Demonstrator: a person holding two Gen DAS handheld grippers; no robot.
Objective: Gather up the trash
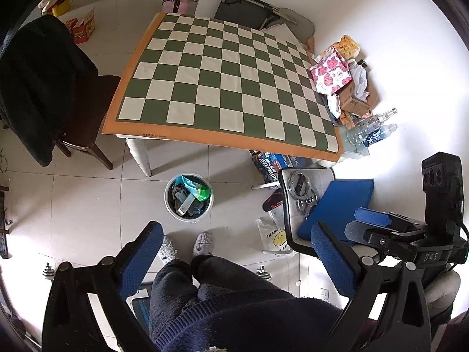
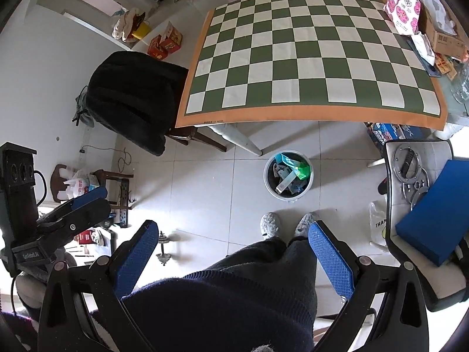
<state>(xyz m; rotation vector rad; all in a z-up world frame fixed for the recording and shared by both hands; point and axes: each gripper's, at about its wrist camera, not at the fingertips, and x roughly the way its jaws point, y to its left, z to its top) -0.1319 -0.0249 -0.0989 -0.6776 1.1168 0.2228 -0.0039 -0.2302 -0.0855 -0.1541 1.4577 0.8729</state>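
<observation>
**One bin filled, one cloth bare, two grippers empty**

Here, one table carries a single green-and-cream checkered cloth (image 1: 222, 82) with an orange border, and the checkered part lies bare. One pile of clutter (image 1: 343, 79) sits off the cloth's far right edge: a pink flowered package, a cardboard box, crumpled white wrapping and at least two clear bottles. Two chairs flank the table, one draped in a dark garment (image 1: 44, 88), the other holding one blue box (image 1: 340, 205) and some metal rings.

On the tiled floor just in front of the table's near leg stands one round trash bin (image 1: 189, 196), packed with trash; a green wrapper (image 1: 198, 190) lies on top. Two grey slippers (image 2: 288, 224) stand near the bin.

The left gripper (image 1: 237, 249) has its blue-padded fingers spread wide, holding and touching nothing. The right gripper (image 2: 233, 248) gapes equally wide, also empty. Both are held high above the person's legs, tilted down toward the floor and bin.
</observation>
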